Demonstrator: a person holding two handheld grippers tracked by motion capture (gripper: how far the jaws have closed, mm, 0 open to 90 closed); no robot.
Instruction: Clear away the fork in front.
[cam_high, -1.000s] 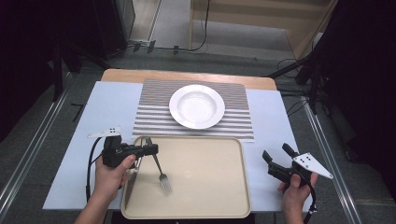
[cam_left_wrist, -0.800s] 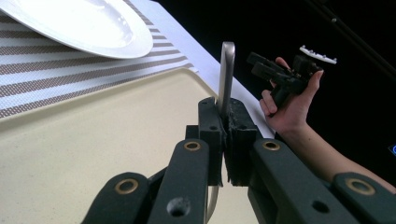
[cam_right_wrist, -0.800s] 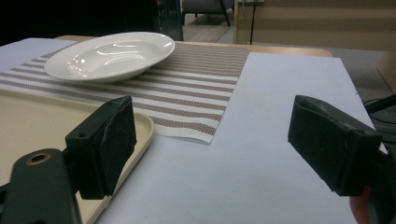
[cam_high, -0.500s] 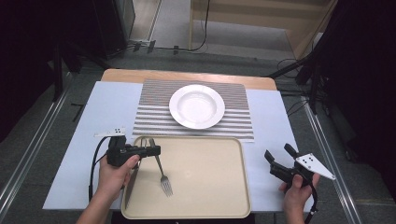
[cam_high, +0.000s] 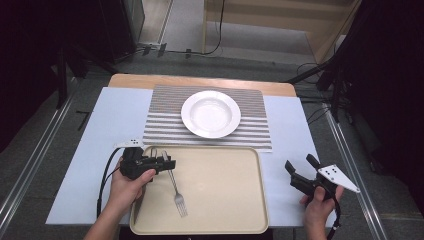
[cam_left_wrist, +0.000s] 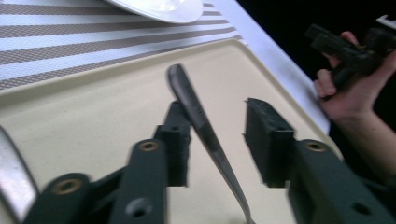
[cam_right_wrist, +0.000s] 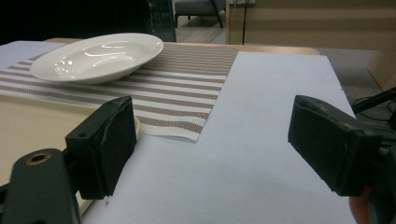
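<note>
Left gripper hovers with parted jaws around the slim silver metal fork's handle on the beige plastic tray; right gripper gapes wide, holding nothing

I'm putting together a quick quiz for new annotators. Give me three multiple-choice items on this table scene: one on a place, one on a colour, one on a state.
1. Where does the fork lie?
A. on the white plate
B. on the beige tray
C. on the floor

2. What colour is the plate?
A. white
B. blue
C. black

3. How do the jaws of the left gripper stand?
A. clamped on the plate's rim
B. shut with nothing between them
C. apart, with the fork handle between them

Answers:
1. B: in the high view the tines rest on the tray, below the striped mat.
2. A: the plate shows white in the high view and the right gripper view.
3. C: the left gripper view shows a gap between the handle and the pad on its right.
</note>
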